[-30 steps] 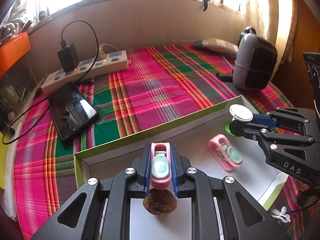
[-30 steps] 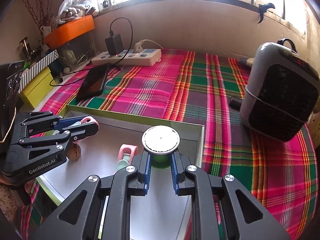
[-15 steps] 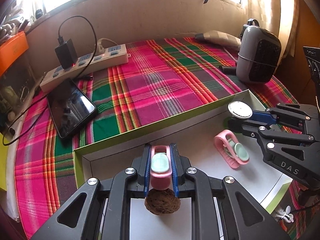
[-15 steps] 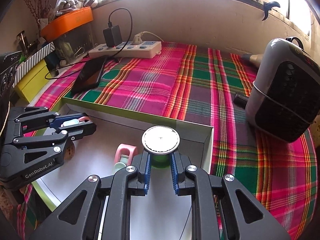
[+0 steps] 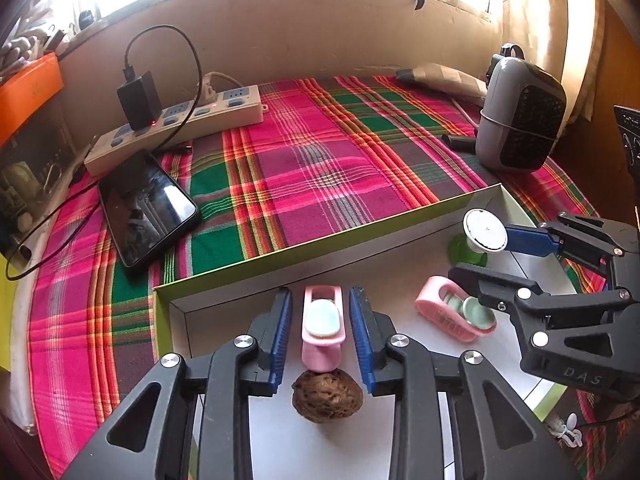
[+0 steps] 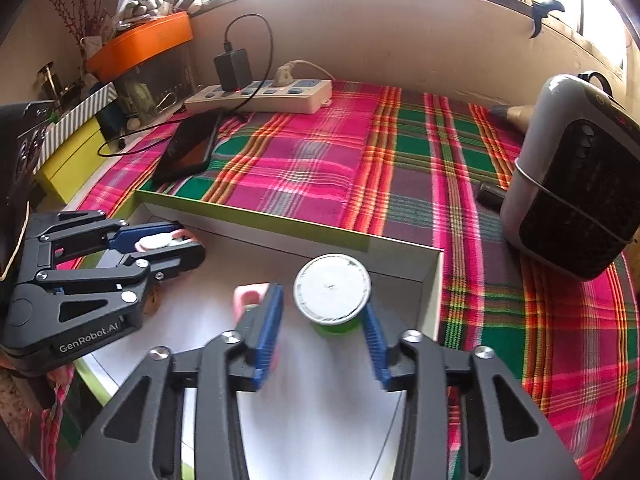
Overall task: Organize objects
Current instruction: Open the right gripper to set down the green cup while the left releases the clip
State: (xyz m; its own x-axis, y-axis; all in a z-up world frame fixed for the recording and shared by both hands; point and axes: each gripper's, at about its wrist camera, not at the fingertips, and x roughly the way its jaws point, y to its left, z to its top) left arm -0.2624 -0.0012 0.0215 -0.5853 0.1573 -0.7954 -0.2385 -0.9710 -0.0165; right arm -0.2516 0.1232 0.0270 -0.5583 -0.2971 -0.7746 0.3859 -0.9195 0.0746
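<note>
A shallow white box with a green rim [image 5: 320,250] lies on the plaid cloth. Inside it a pink clip with a pale green pad [image 5: 323,328] rests between the pads of my left gripper [image 5: 320,314], whose jaws are opening; gaps show on both sides. A brown wrinkled nut [image 5: 327,396] sits just behind the clip. My right gripper [image 6: 324,320] is opening around a green spool with a white top [image 6: 332,286], which stands free on the box floor. A second pink clip [image 5: 456,314] lies between the two grippers.
A black phone [image 5: 148,208] and a white power strip [image 5: 180,124] with a charger lie at the far left. A grey heater [image 5: 520,120] stands at the far right. An orange container [image 6: 140,44] and clutter line the left edge.
Both grippers were shut, the left on the pink clip and the right on the spool. Now both sets of jaws have spread and the two things sit free in the box.
</note>
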